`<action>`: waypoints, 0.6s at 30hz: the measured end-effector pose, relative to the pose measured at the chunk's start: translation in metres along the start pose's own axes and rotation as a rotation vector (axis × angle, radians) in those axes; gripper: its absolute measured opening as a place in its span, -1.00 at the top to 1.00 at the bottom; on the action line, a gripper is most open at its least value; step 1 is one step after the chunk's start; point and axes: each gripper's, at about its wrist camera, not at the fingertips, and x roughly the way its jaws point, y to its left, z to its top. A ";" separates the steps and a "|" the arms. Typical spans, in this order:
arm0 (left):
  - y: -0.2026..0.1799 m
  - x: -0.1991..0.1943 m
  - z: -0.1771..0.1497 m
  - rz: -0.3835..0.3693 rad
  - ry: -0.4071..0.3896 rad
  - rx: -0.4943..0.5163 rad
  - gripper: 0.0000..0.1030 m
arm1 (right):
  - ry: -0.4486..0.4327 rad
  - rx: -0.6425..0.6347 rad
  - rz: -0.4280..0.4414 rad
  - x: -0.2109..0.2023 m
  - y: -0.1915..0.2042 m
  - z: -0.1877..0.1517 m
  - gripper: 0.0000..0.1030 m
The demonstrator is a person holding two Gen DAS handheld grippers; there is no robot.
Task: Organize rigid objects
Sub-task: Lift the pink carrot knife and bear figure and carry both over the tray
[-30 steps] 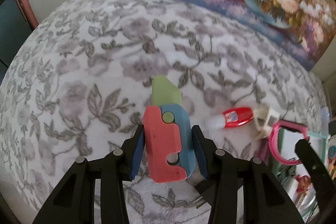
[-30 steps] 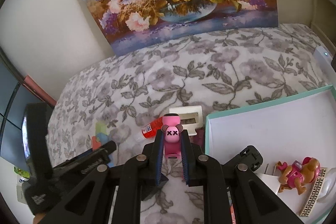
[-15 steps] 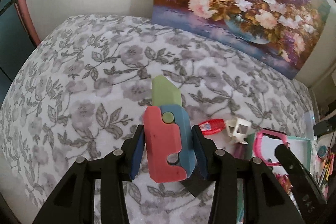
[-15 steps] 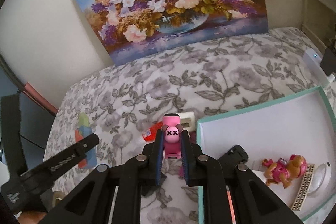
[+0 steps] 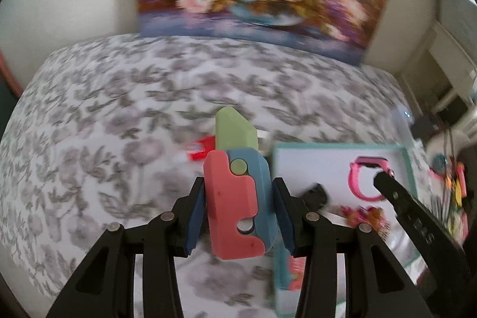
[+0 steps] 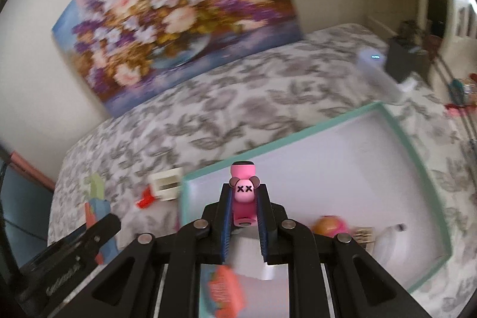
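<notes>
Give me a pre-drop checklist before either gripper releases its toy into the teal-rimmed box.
1. Left gripper clamped on the red-blue-green toy: ok.
2. Right gripper clamped on the pink bear-face toy: ok.
3. Pink toy over the box: ok.
4. Red-blue-green toy over the box: not ok, it sits beside the rim.
5. Bare box floor for a drop: ok.
6. Exact height above the floor: cannot tell, frames blurred.
</notes>
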 end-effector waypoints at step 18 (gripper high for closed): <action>-0.101 0.035 -0.021 -0.088 0.100 0.187 0.11 | -0.021 0.207 -0.095 -0.011 -0.113 0.006 0.67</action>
